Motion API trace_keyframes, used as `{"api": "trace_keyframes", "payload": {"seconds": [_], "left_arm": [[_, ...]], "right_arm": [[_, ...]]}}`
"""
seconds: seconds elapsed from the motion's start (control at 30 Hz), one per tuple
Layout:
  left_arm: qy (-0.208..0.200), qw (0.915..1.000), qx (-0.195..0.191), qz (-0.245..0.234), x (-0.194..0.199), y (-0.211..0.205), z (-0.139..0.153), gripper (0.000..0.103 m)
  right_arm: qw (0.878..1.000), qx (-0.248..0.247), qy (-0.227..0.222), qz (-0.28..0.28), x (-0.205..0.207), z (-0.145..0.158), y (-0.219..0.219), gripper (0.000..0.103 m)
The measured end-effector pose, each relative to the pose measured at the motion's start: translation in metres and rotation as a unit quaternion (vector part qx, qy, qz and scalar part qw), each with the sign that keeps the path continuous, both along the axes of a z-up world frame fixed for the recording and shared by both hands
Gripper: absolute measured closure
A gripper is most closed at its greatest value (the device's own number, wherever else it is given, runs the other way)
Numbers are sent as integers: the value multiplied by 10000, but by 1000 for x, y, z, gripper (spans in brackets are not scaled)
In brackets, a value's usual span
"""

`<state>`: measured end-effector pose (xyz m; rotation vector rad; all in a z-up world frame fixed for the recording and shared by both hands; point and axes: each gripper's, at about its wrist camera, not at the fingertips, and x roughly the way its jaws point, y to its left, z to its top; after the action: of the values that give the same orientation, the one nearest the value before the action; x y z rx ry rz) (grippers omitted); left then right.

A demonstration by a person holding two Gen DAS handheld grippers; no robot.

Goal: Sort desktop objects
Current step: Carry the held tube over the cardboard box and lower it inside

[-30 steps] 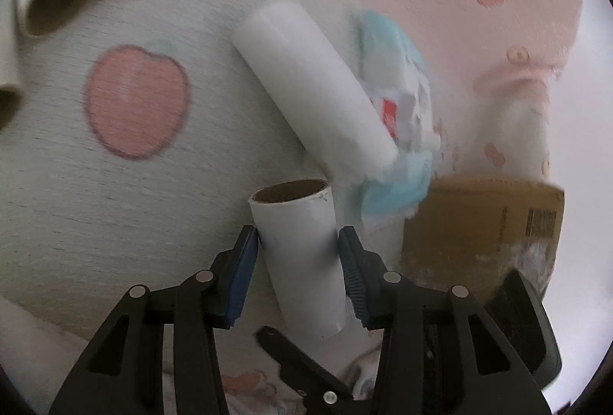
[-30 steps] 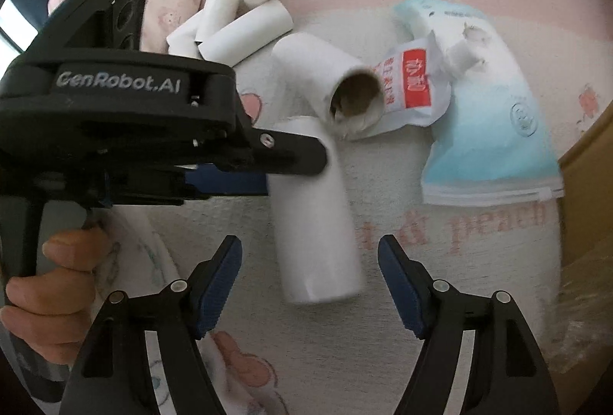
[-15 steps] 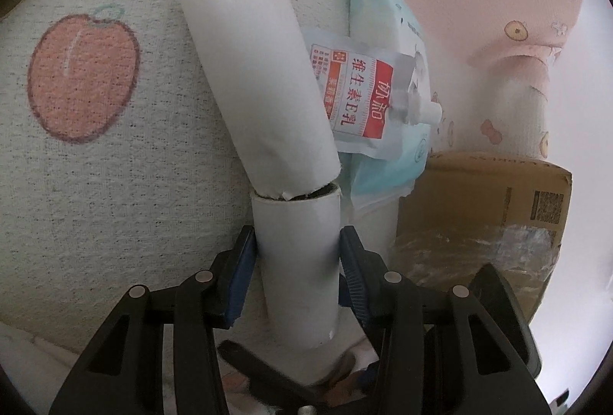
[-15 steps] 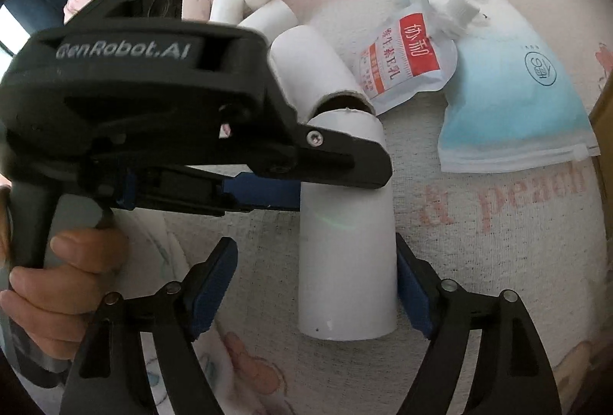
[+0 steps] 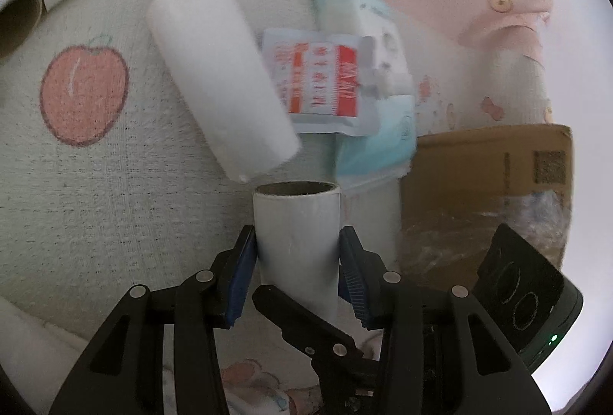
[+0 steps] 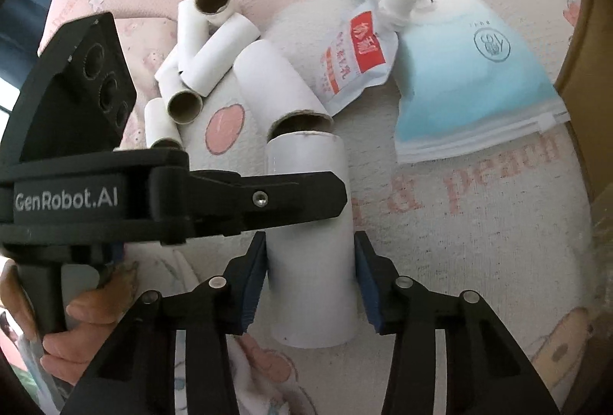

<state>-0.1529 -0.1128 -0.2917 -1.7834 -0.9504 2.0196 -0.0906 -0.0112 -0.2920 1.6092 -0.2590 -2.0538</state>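
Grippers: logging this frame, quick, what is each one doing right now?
Left gripper: shut on the paper tube.
Right gripper: jaws closing on that same tube, pads at its sides.

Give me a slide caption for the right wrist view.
Both claws meet on one white cardboard tube: left claw clamps it, right claw closing around it.

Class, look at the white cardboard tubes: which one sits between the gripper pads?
The upright-looking tube between both hand-held grippers' pads, its open end facing away. The pile lies untouched beyond.
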Motion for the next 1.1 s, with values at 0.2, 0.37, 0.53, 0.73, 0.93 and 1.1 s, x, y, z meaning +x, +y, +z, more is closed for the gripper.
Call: {"api": "trace_keyframes", "payload": {"seconds": [0.2,0.37,0.53,0.73,0.93,1.1], "left_arm": [[710,9974,150,11,7,3,45,56],[1287,9916,12,-141,11,21,95,56],[1914,9810,-267,-184,18,34,143,56],[2315,9718,-433,-85,18,58,187,56],[2532,9661,-510,-30,26,67,212,56],[2562,9640,-698,-152,29,83,220,56]], "right_arm": [[9981,253,556,86,-6,36,-14,62],[9931,471,1075,56,1,74,-5,62],[9880,343,1501,-90,-18,111,57,62],[9814,90,1896,-275,-2,167,101,62],[9749,-38,2206,-301,-1,183,104,62],[9741,-246,2215,-382,3,197,124,62]]}}
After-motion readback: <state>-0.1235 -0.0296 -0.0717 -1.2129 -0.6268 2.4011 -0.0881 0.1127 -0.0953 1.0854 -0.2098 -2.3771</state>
